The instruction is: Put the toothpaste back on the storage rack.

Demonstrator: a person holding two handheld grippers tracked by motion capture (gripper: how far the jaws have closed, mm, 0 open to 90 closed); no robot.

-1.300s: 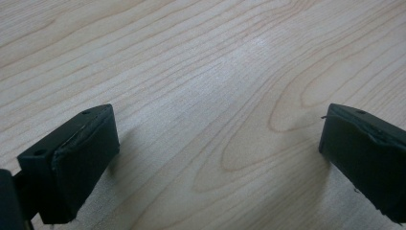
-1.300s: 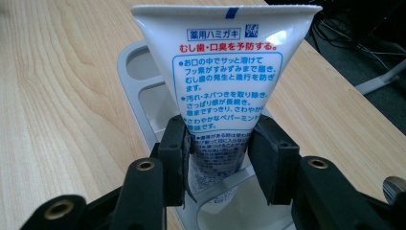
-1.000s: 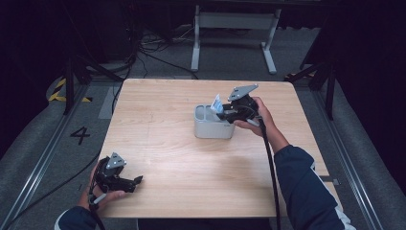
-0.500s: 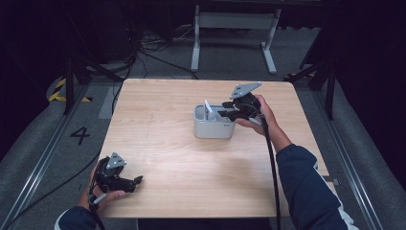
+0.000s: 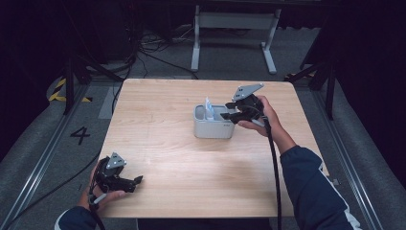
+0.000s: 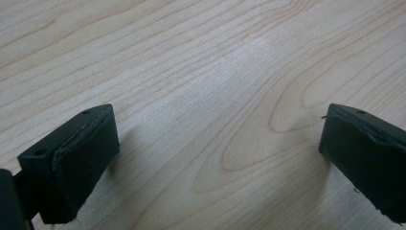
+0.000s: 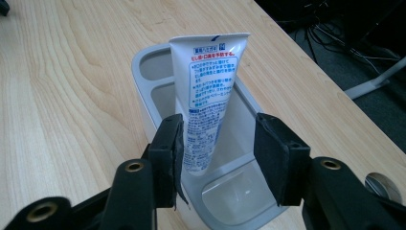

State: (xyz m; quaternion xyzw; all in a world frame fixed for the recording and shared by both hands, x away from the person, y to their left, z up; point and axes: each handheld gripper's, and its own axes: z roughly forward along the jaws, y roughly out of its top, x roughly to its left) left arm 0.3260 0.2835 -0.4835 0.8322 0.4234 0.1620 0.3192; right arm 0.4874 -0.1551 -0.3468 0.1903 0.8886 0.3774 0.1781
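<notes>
on the floor (image 5: pixel 57 158) left of the table (image 5: pixel 158 177), near its front left corner, we read a dark painted "4" (image 5: pixel 80 135). on the white tube (image 7: pixel 208 96) standing in the grey holder (image 7: pixel 143 62) we see a small blue boxed label at the top, a red line of japanese print beneath it, then a blue-framed block of blue japanese text and finer black lines lower down; we cannot make out the characters.
</notes>
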